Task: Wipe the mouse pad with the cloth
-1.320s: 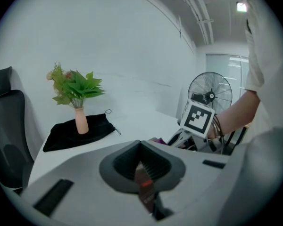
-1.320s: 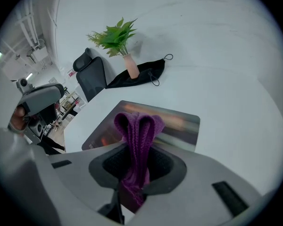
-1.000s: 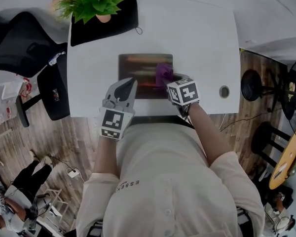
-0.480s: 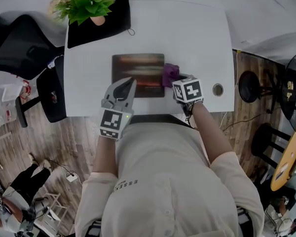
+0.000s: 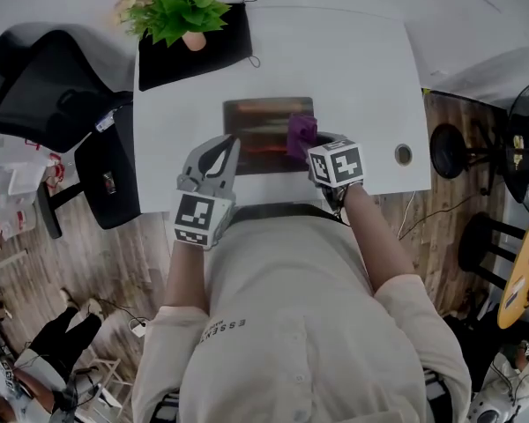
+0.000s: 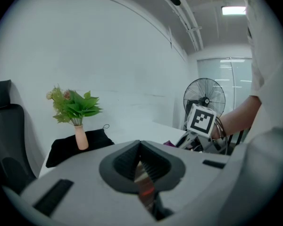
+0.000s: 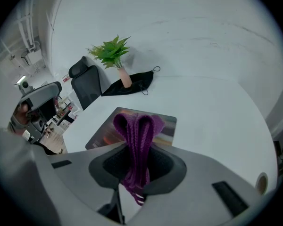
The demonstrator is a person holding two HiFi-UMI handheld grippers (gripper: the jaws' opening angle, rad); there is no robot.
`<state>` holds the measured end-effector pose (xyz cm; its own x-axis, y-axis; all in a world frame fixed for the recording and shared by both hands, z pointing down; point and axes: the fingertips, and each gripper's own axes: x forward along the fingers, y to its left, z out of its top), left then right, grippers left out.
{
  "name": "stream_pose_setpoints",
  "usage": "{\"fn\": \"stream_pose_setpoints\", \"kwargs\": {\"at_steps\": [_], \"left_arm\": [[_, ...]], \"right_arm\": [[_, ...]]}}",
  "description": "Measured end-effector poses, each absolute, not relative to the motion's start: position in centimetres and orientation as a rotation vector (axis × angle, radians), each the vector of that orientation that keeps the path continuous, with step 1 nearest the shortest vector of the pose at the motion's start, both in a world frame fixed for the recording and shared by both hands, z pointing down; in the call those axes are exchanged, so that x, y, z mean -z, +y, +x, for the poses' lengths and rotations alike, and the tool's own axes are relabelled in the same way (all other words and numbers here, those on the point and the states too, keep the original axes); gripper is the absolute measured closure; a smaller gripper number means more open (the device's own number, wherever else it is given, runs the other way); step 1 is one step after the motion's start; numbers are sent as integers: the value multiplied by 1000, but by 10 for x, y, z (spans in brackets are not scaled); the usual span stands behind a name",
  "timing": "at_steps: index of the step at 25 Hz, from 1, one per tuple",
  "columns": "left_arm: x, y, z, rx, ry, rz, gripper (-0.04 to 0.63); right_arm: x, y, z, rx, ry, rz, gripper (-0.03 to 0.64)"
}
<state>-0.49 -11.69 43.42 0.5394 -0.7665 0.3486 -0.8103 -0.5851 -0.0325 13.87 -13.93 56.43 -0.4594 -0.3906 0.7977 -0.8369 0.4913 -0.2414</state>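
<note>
Your white counter [image 5: 361, 69] fills the upper middle of the head view, its near edge just in front of your body. To its left, at the upper left of the frame, stands a black office chair [image 5: 44, 86]. On the counter's far left corner lies a black mat [image 5: 216, 47], and on it a leafy green plant [image 5: 181, 9] in a small pinkish vase. The mouse pad [image 5: 260, 122], dark with reddish streaks, lies flat near the middle of the counter's near edge. Your left claw [image 5: 230, 143] sits at lower centre, its tip over the pad's left part. In the left gripper view it [image 6: 141, 161] is clenched on nothing, only a thin sliver of pad showing between the pads. Your right claw [image 5: 312, 141] is at the pad's right edge, and in the right gripper view it [image 7: 137, 142] is grasping the purple cloth [image 7: 137, 126]. The cloth [image 5: 301, 130] bunches forward over the pad's right side; whether it presses on the surface cannot be told.
</note>
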Motion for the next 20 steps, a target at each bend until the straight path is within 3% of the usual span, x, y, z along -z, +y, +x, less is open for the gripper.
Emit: {"fn": "stream_pose_setpoints", "kwargs": {"at_steps": [10, 20], "left_arm": [[-437, -97, -92, -457, -1394, 2604, 594], [-438, -87, -130, -457, -1416, 2599, 594]], "right_arm": [[-574, -105, 32, -854, -2073, 902, 525], [-585, -88, -27, -822, -2079, 784, 525]]}}
